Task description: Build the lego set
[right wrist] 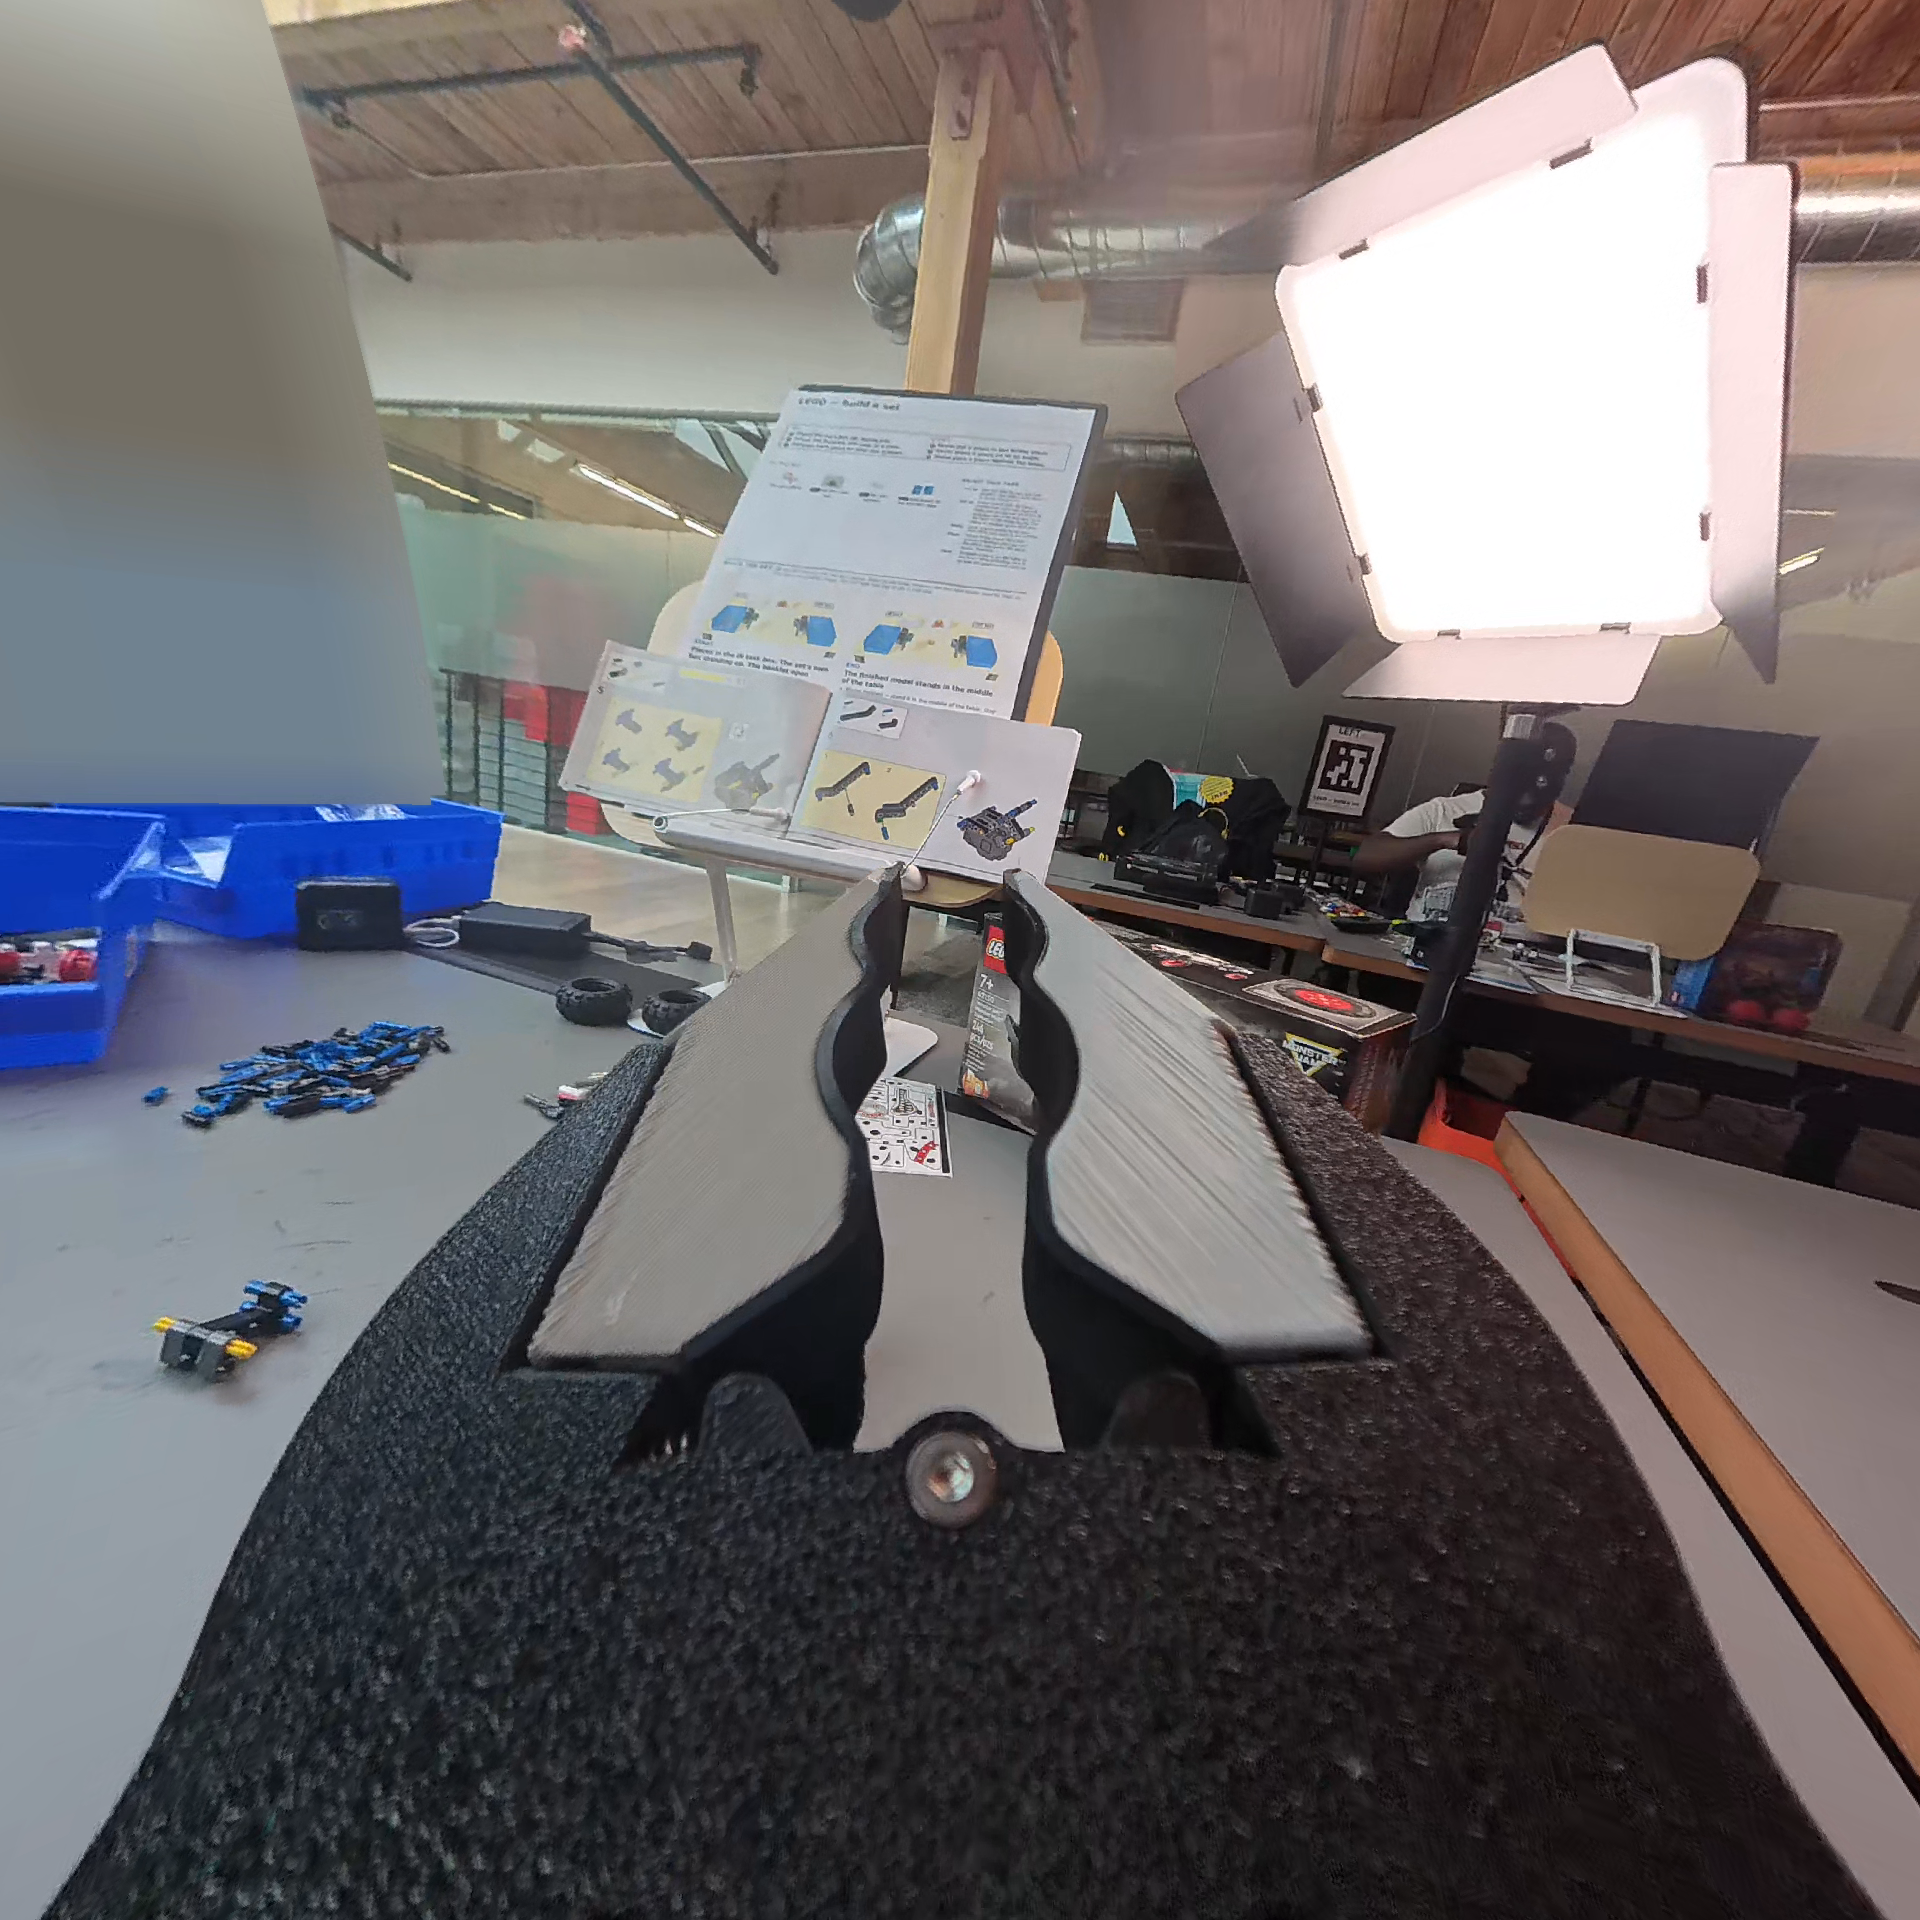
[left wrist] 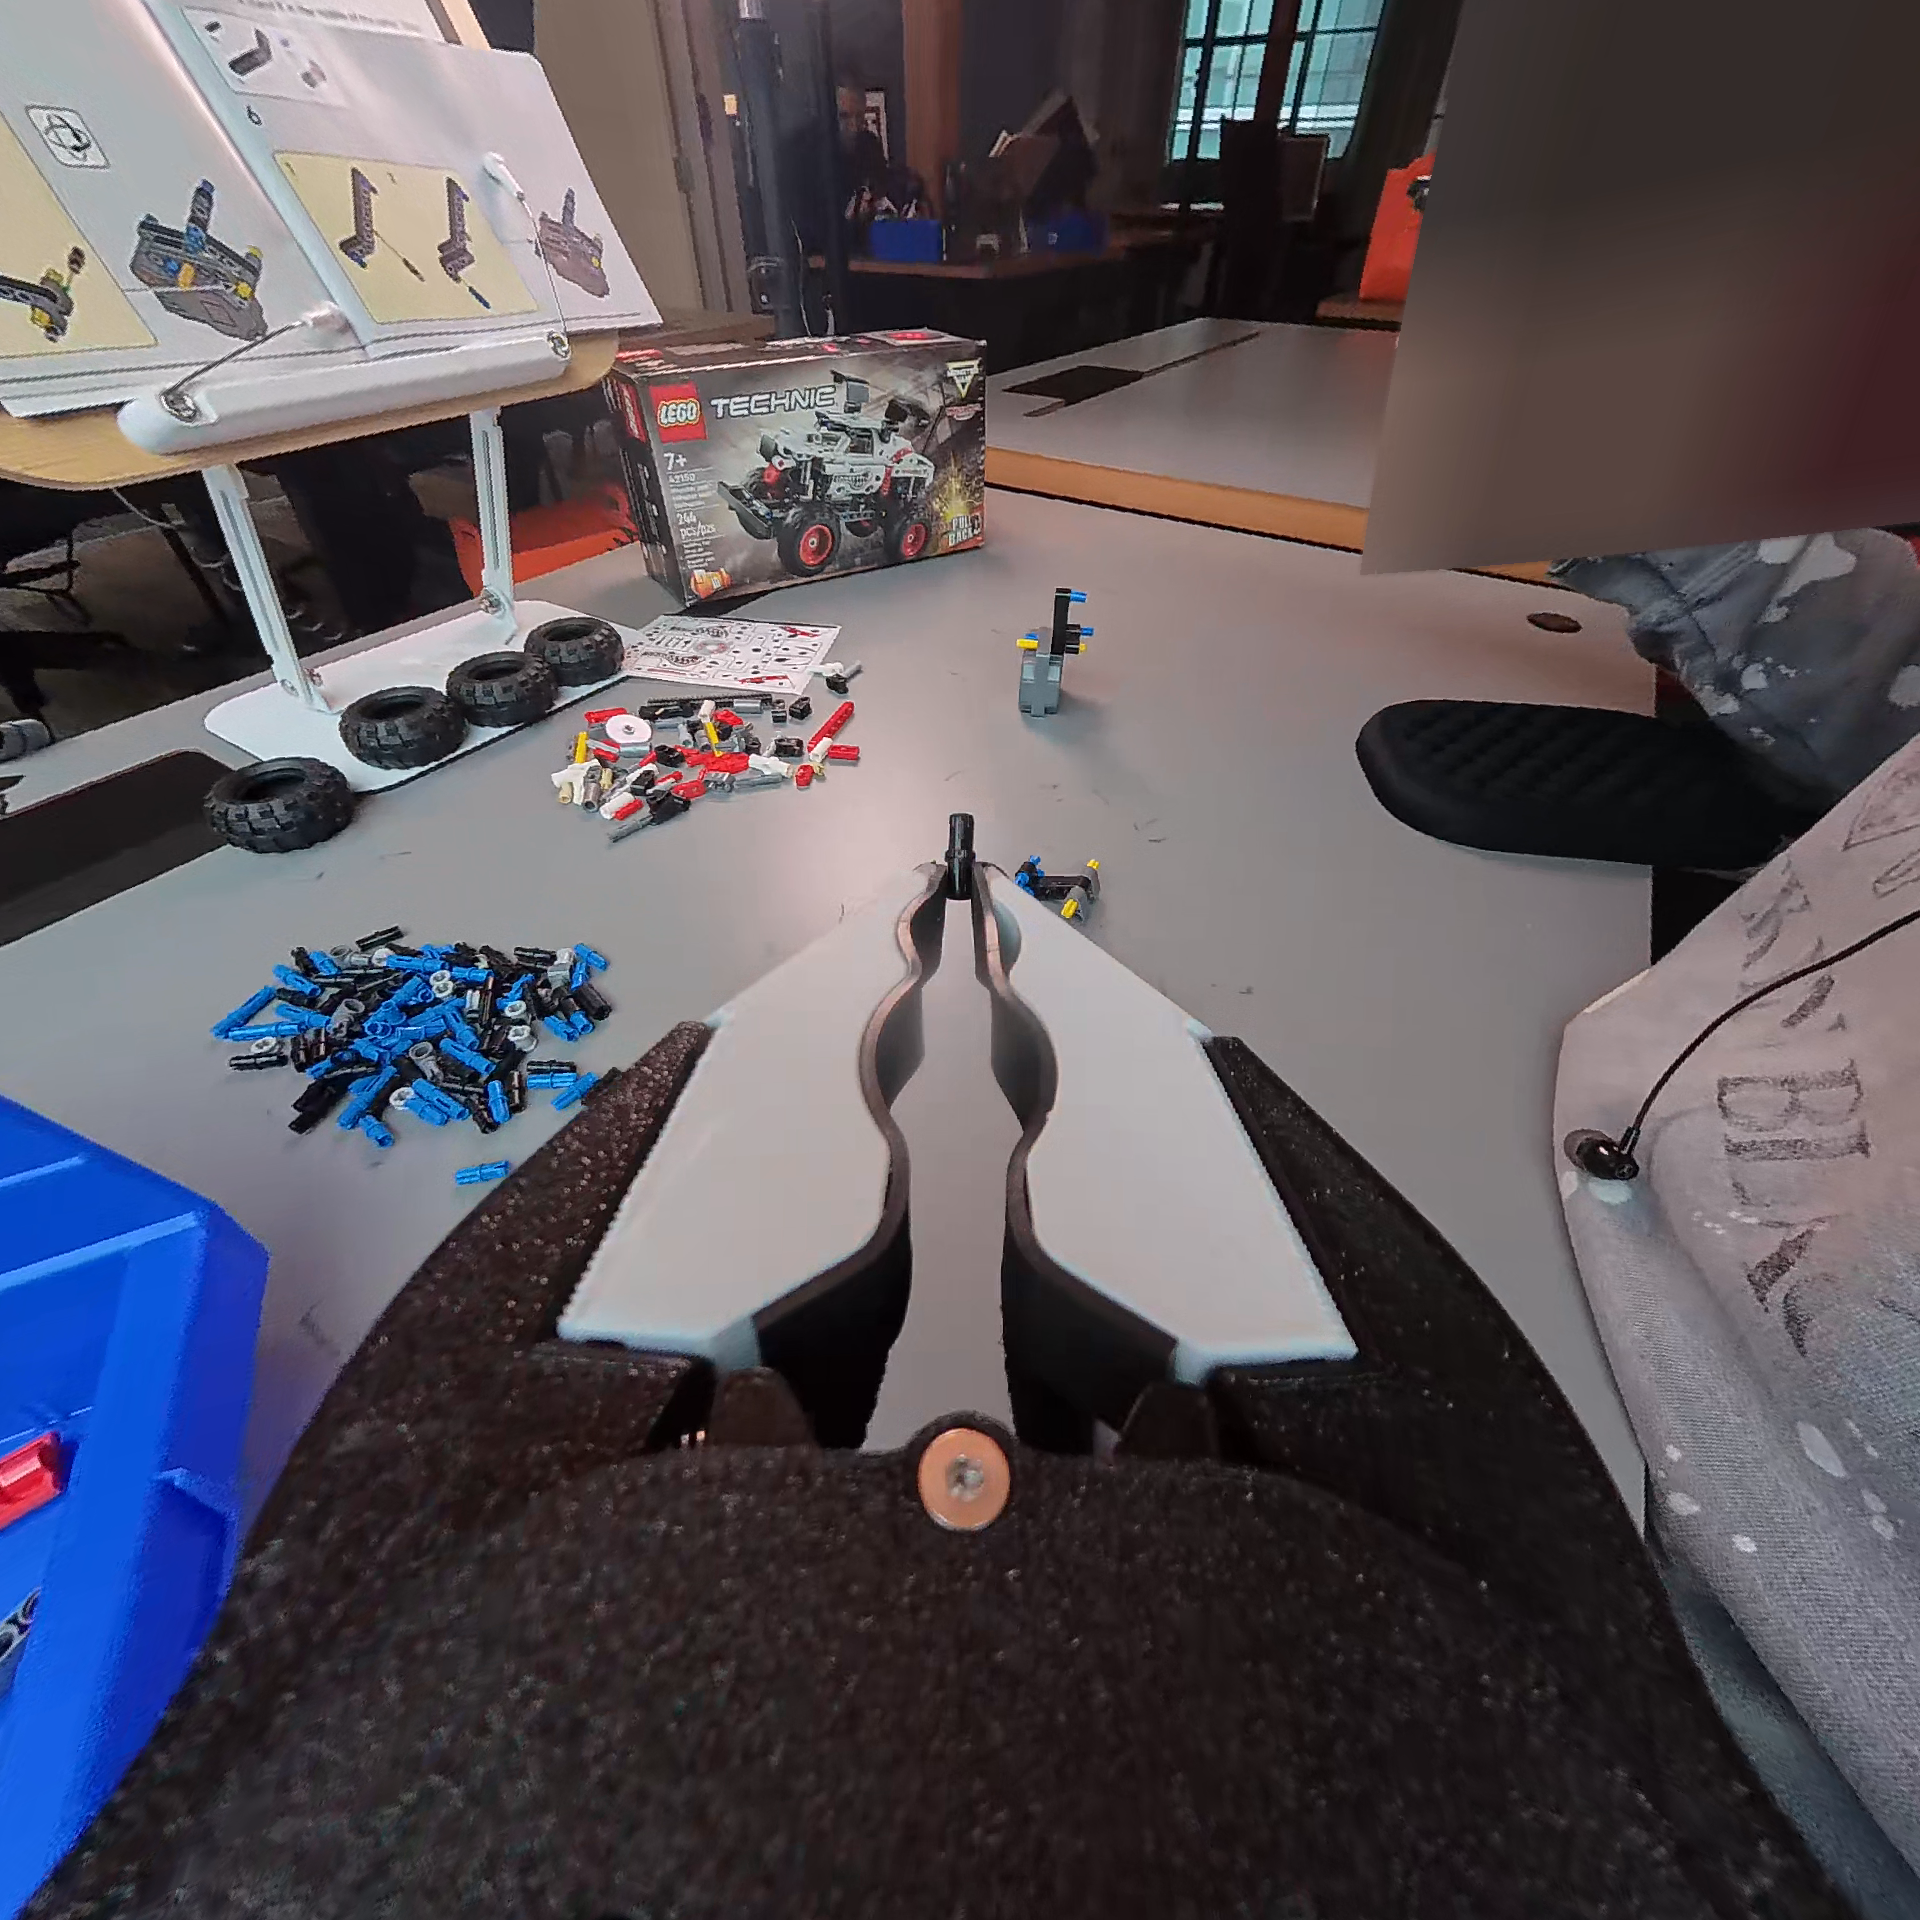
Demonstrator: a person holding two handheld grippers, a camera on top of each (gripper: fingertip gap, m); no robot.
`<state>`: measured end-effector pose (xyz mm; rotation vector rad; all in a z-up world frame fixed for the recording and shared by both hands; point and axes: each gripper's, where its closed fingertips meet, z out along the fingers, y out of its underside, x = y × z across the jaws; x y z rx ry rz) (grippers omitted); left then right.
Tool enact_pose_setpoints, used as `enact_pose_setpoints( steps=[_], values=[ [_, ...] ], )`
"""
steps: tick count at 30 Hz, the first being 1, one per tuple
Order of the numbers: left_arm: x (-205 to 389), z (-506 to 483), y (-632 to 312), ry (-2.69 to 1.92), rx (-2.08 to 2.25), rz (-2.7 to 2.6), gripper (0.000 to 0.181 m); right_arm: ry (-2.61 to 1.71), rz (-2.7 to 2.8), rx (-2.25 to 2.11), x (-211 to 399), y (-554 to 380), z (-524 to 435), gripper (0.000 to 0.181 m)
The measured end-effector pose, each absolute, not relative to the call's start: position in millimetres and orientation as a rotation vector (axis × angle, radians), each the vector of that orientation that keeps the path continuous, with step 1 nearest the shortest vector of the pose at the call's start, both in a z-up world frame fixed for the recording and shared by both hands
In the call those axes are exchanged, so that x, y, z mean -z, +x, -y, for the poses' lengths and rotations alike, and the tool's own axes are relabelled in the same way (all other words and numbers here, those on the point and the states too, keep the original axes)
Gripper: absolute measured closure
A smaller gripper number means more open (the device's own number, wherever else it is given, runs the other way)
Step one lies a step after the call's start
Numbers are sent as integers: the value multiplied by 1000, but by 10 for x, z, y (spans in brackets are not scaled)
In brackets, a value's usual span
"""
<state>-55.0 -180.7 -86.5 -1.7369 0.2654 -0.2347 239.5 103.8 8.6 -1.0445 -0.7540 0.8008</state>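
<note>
My left gripper (left wrist: 958,871) pinches a small black plastic pin (left wrist: 960,836) at its tips. Small grey-black subassembly with blue and yellow pins (left wrist: 1060,886) lies just right of them. Right gripper (right wrist: 951,883) part open, empty.

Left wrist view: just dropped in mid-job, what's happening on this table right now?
A person is building a Lego set with two handheld grippers. The left gripper has its jaws shut on a small black pin, held above the grey table. A small subassembly lies just beyond it; a taller one stands farther back. The right gripper is open, empty, raised toward the instruction booklet.
</note>
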Motion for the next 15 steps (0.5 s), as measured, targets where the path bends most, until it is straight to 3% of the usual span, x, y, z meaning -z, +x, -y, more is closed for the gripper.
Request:
enact_pose_setpoints(
  steps=[7, 15],
  values=[
    [1225, 1534, -566, -1940, 224, -223, 177, -1093, 958, -856, 106, 2210, -813, 165],
    [1680, 939, -320, -2143, 374, -315, 177, -1293, 1645, -929, 923, 1763, -367, 159]
  ],
)
